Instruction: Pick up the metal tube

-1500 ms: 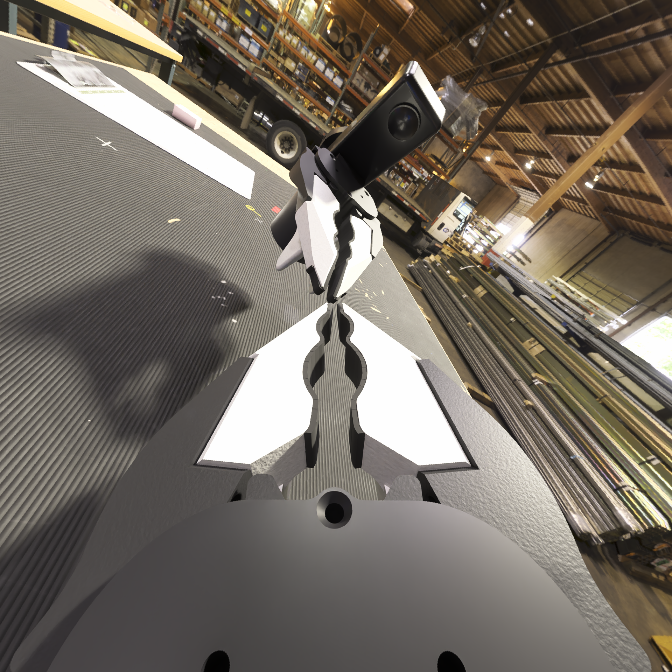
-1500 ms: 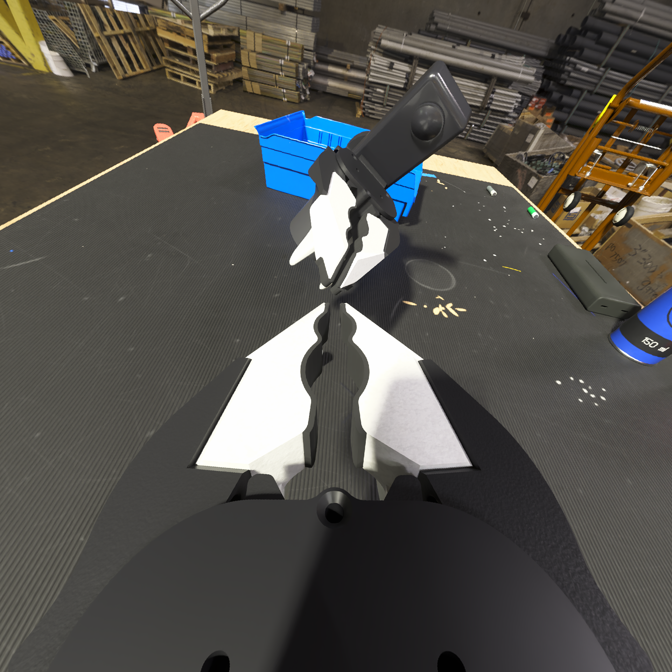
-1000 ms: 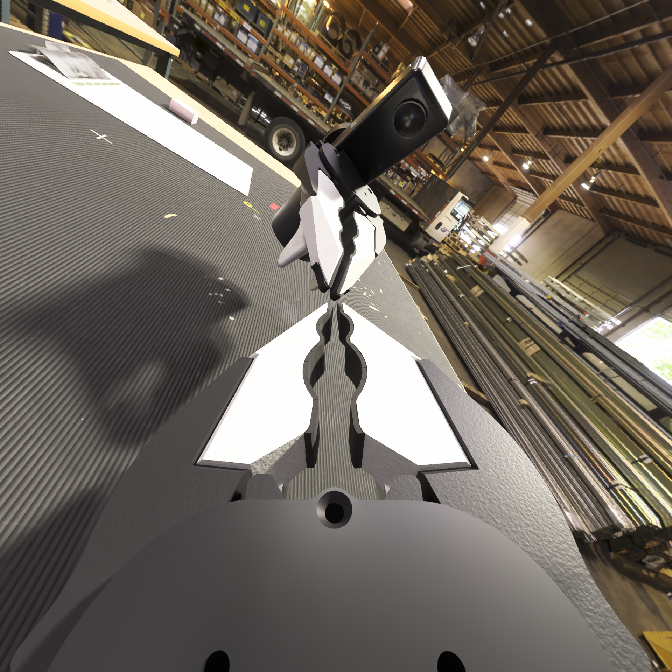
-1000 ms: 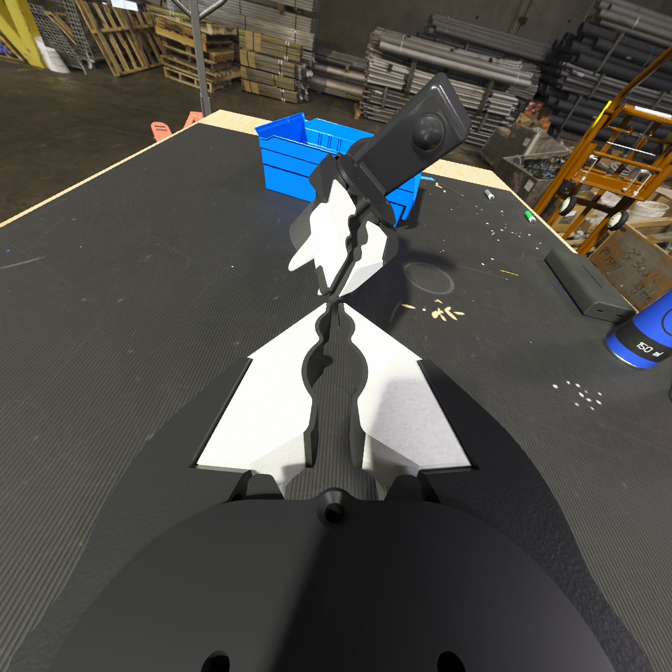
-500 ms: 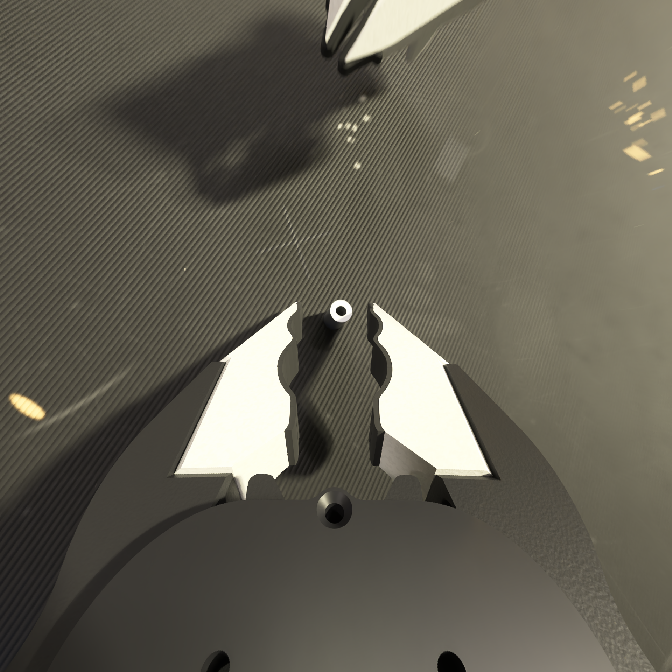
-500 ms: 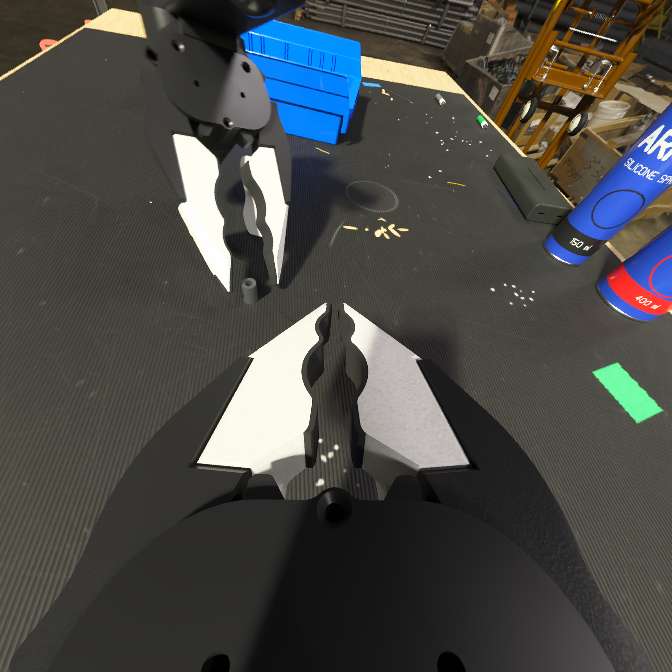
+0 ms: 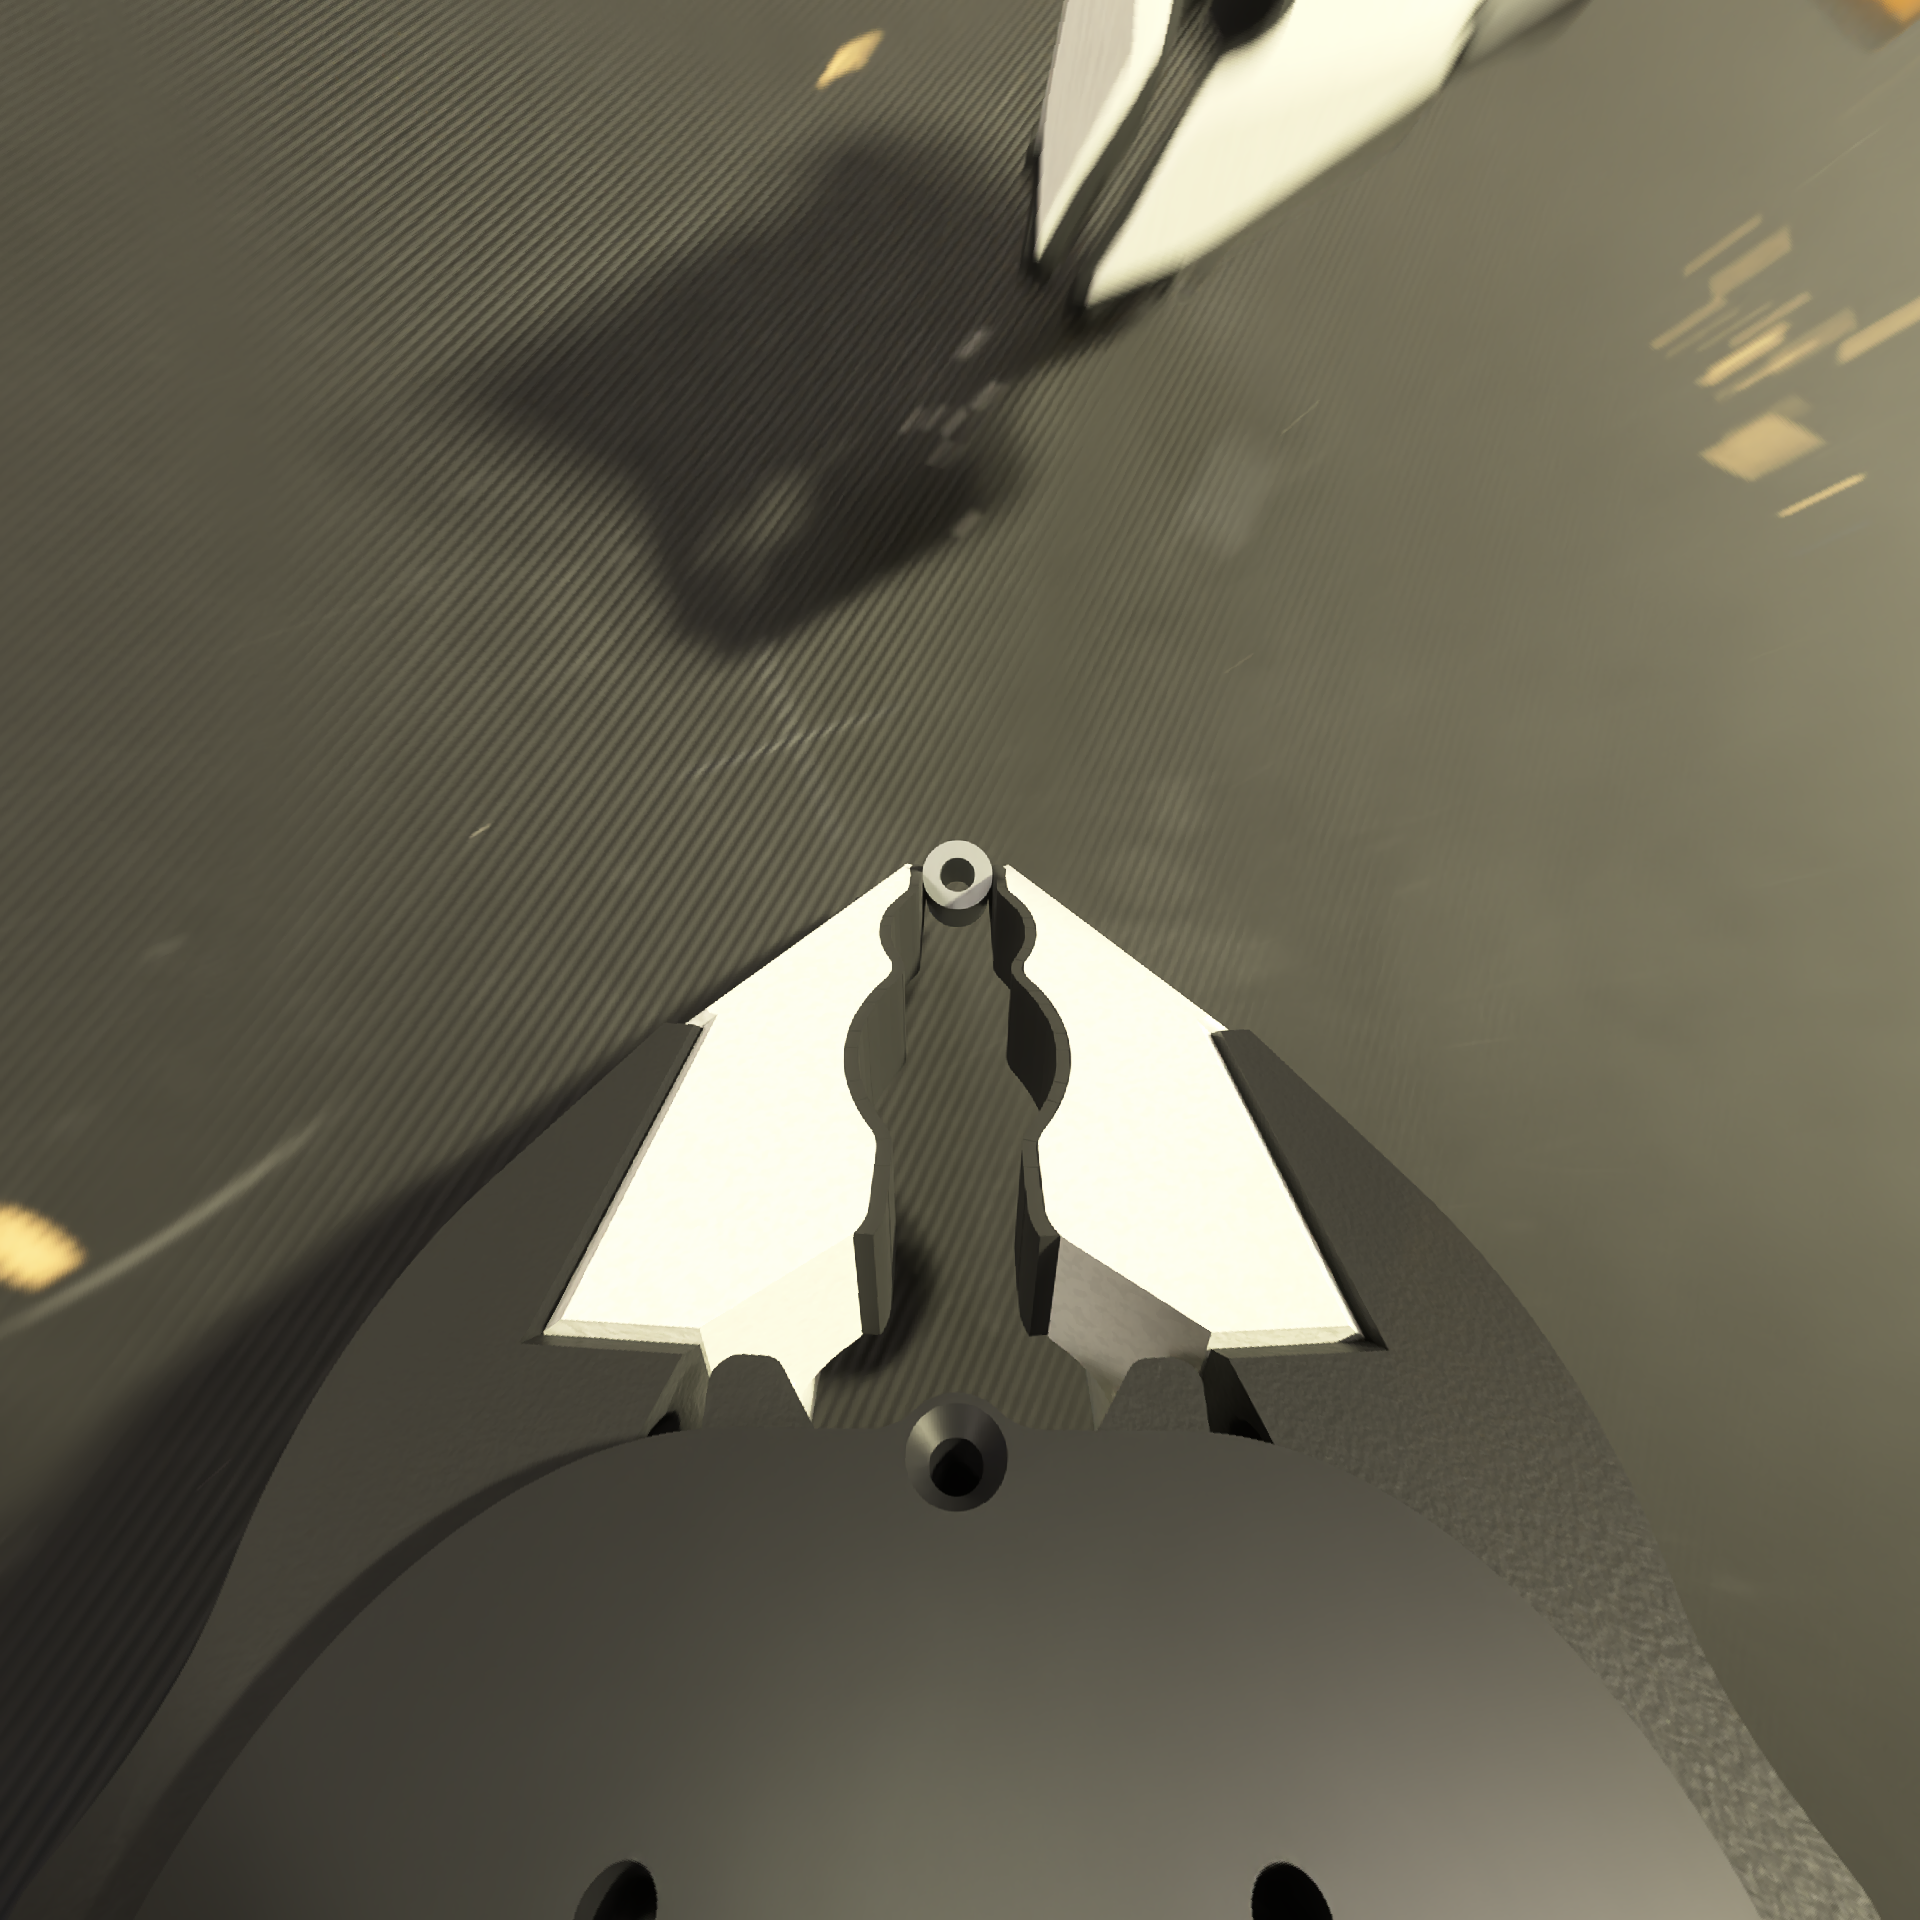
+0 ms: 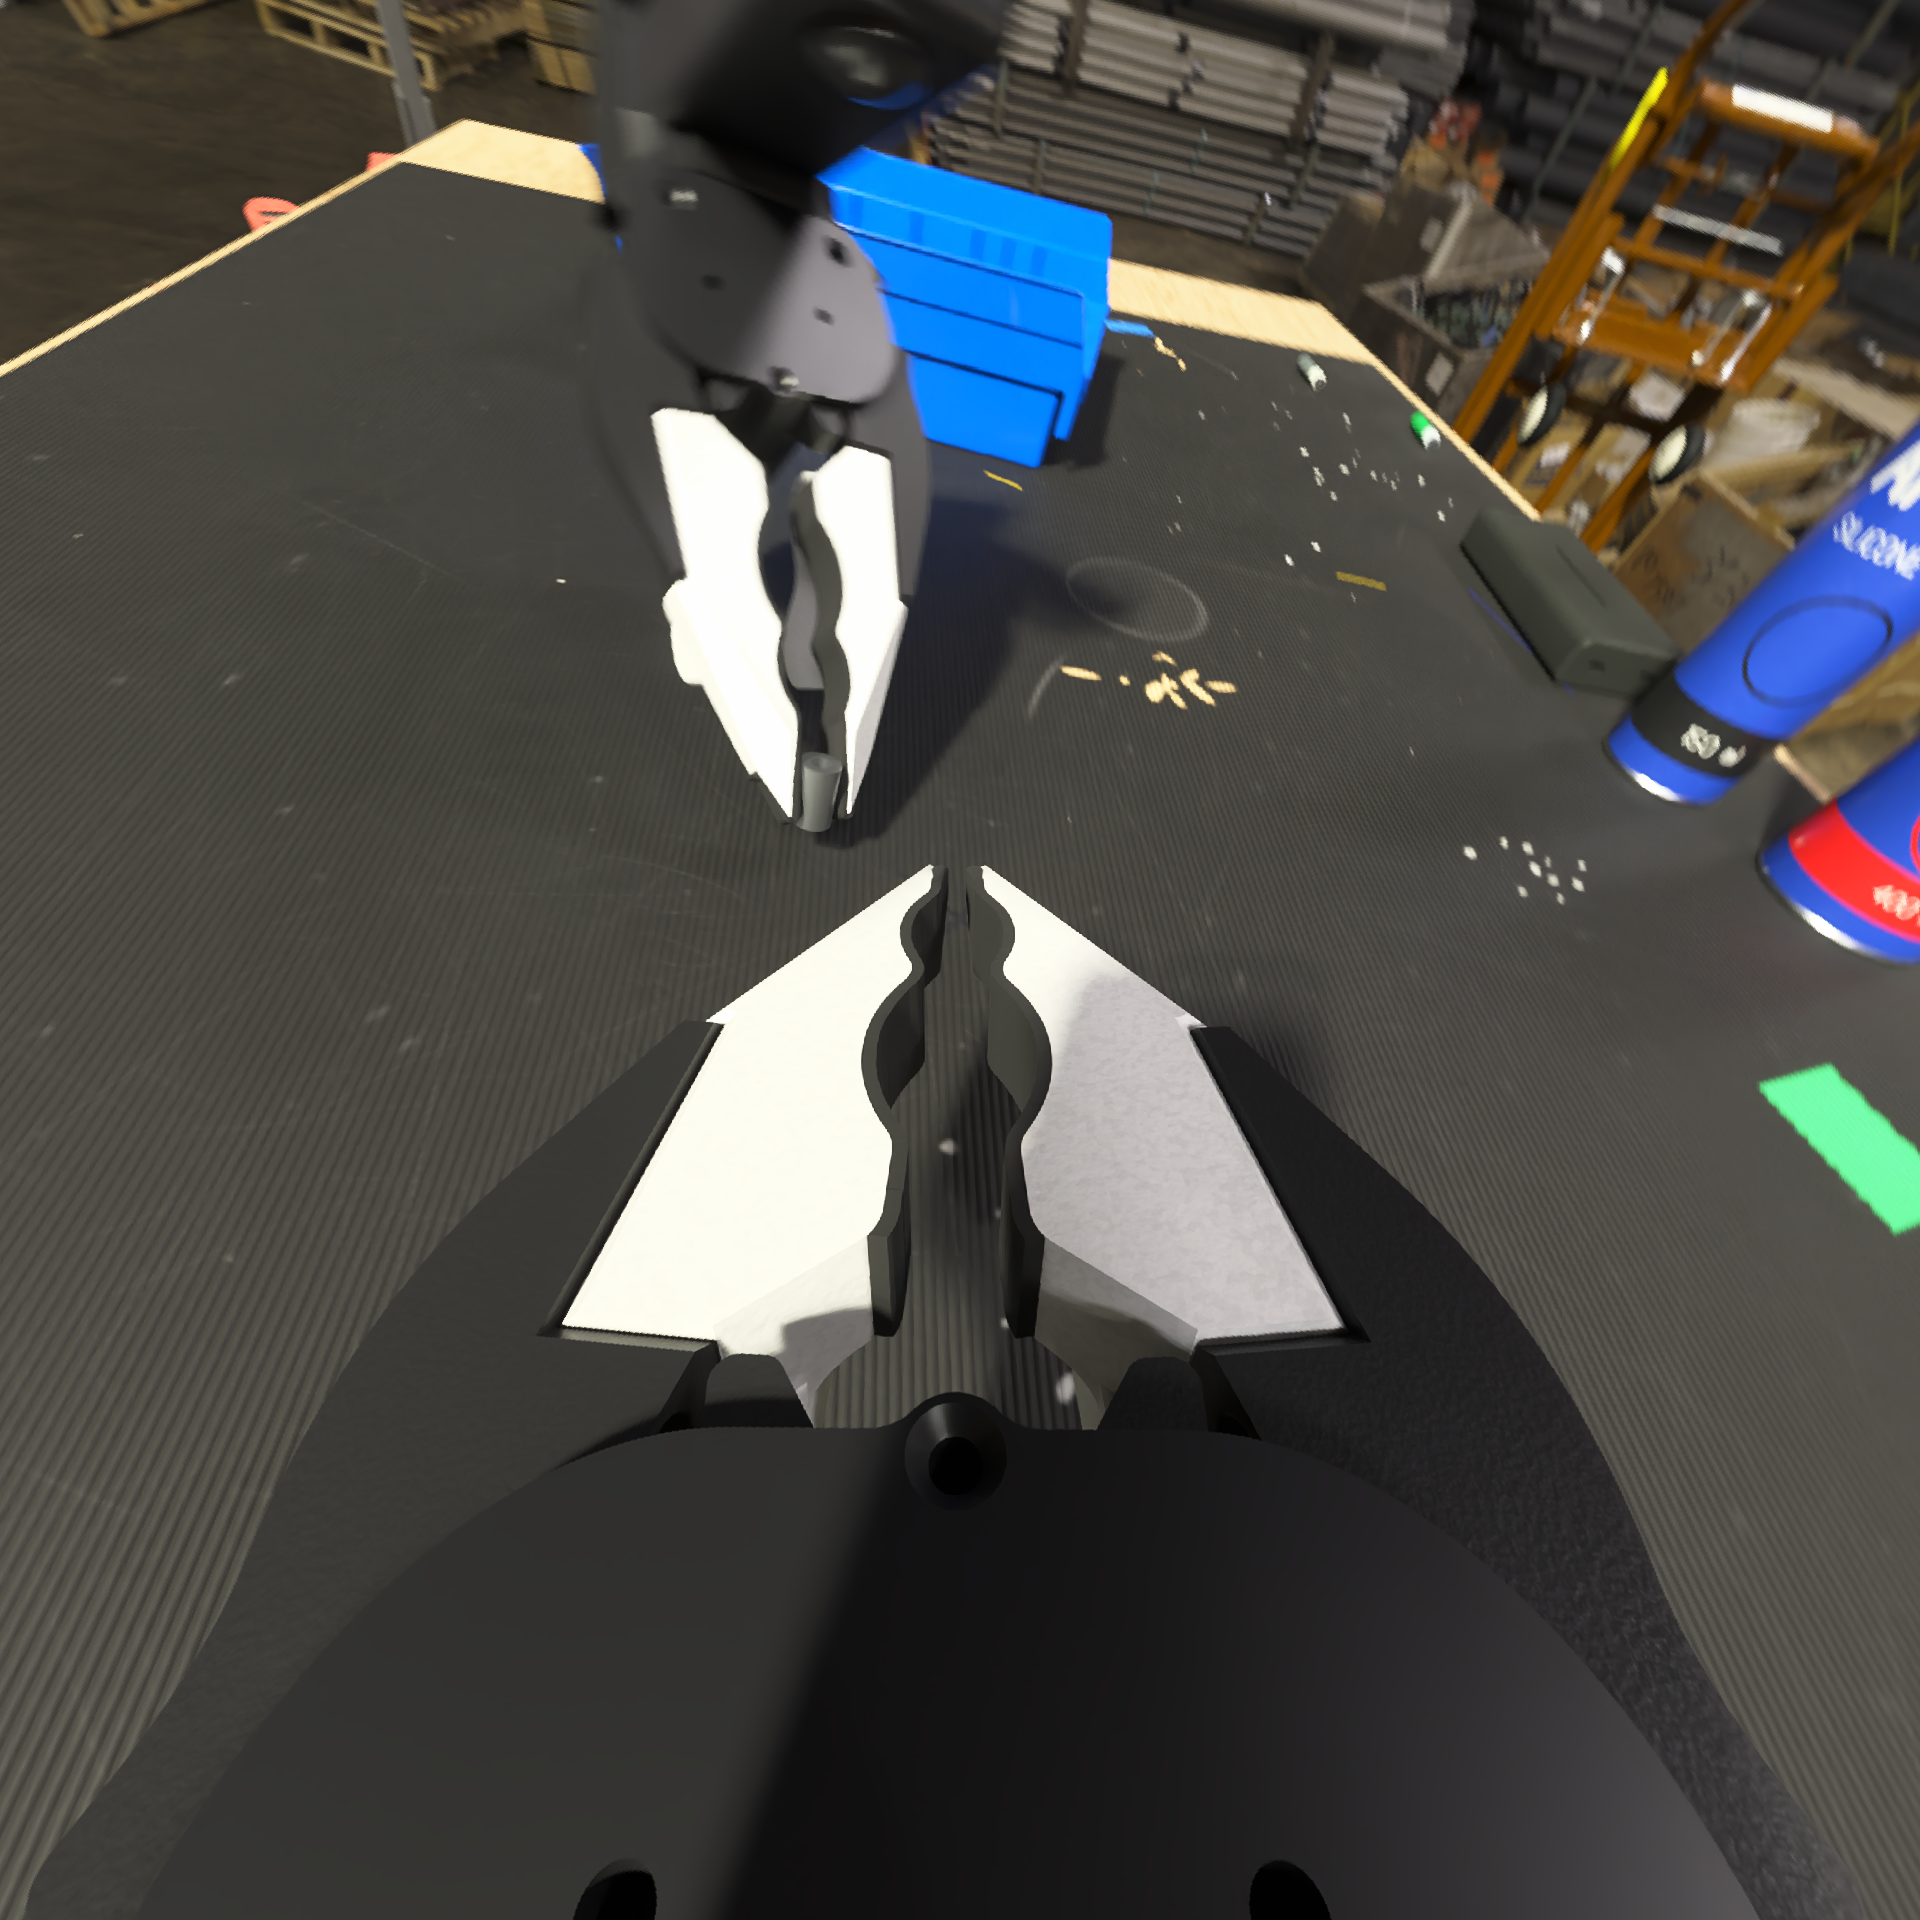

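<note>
Metal tube (image 7: 958, 880) stands upright between the tips of the left gripper (image 7: 960, 891), its hollow end facing the camera; both white fingertips (image 7: 902, 896) press against its sides, so the jaws are clamped on it. From the right wrist view the same small grey tube (image 8: 817, 790) sits at the very tips of the left gripper (image 8: 819, 802), which points steeply down at the black ribbed mat (image 8: 312, 831). Whether the tube's lower end touches the mat or hangs just clear is hard to say; that part is blurred. Right gripper (image 8: 956, 878) hovers just beside, pointing toward the tube, its fingers drawn together with only a thin slit between the tips and nothing held. Blue bin (image 8: 977, 312) stands behind the left gripper at the mat's far edge. Dark grey block (image 8: 1558, 613) lies near the right edge, with a blue can (image 8: 1787, 665) and a red-banded can (image 8: 1860, 883) beside it. Green tape strip (image 8: 1844, 1143) lies flat on the mat to the right.
</note>
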`<state>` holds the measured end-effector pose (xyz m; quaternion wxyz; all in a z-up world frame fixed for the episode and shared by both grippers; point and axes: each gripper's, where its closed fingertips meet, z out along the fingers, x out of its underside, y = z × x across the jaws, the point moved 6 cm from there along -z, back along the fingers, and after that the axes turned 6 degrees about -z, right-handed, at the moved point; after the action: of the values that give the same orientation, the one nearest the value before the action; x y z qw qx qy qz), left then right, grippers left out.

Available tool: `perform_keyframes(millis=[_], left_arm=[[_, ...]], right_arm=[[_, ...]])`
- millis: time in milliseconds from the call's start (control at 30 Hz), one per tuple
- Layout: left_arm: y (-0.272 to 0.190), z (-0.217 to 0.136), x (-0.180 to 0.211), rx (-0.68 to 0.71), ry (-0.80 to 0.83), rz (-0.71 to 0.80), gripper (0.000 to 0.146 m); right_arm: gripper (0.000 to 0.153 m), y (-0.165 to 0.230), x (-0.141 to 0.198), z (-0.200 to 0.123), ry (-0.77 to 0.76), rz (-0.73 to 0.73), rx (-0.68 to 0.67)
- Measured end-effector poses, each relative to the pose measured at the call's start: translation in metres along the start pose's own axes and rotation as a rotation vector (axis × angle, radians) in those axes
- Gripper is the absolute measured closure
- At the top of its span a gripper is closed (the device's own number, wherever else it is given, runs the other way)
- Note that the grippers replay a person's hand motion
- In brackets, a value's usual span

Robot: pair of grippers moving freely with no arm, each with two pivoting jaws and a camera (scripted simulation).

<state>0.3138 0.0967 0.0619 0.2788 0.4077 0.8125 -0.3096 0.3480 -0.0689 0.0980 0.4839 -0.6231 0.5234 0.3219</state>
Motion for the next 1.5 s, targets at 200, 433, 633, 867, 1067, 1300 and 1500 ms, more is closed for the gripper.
perform_keyframes(millis=[200, 433, 633, 867, 1067, 1300, 1500], left_arm=[[-0.014, -0.012, -0.032, 0.543, -0.269, -0.12, 0.134], [-0.007, 0.007, -0.04, 0.568, -0.169, 0.004, 0.134], [0.0, 0.015, -0.036, 0.593, -0.149, -0.013, 0.134], [-0.003, 0.018, -0.03, 0.638, -0.107, -0.01, 0.134], [-0.008, 0.019, -0.029, 0.696, -0.09, -0.046, 0.134], [-0.014, 0.018, -0.027, 0.814, -0.066, -0.147, 0.134], [-0.017, 0.019, -0.024, 0.852, -0.044, -0.199, 0.134]], right_arm=[[0.15, 0.016, -0.016, -0.002, -0.104, -0.117, -0.037], [0.15, 0.018, -0.007, 0.0, -0.011, -0.119, -0.08], [0.15, 0.018, 0.001, 0.002, 0.028, -0.11, -0.122], [0.15, 0.024, 0.003, 0.005, 0.036, -0.112, -0.165], [0.15, 0.028, 0.002, 0.003, 0.021, -0.114, -0.21], [0.15, 0.034, -0.003, 0.001, -0.016, -0.116, -0.265], [0.15, 0.038, -0.004, 0.002, -0.006, -0.13, -0.279]])
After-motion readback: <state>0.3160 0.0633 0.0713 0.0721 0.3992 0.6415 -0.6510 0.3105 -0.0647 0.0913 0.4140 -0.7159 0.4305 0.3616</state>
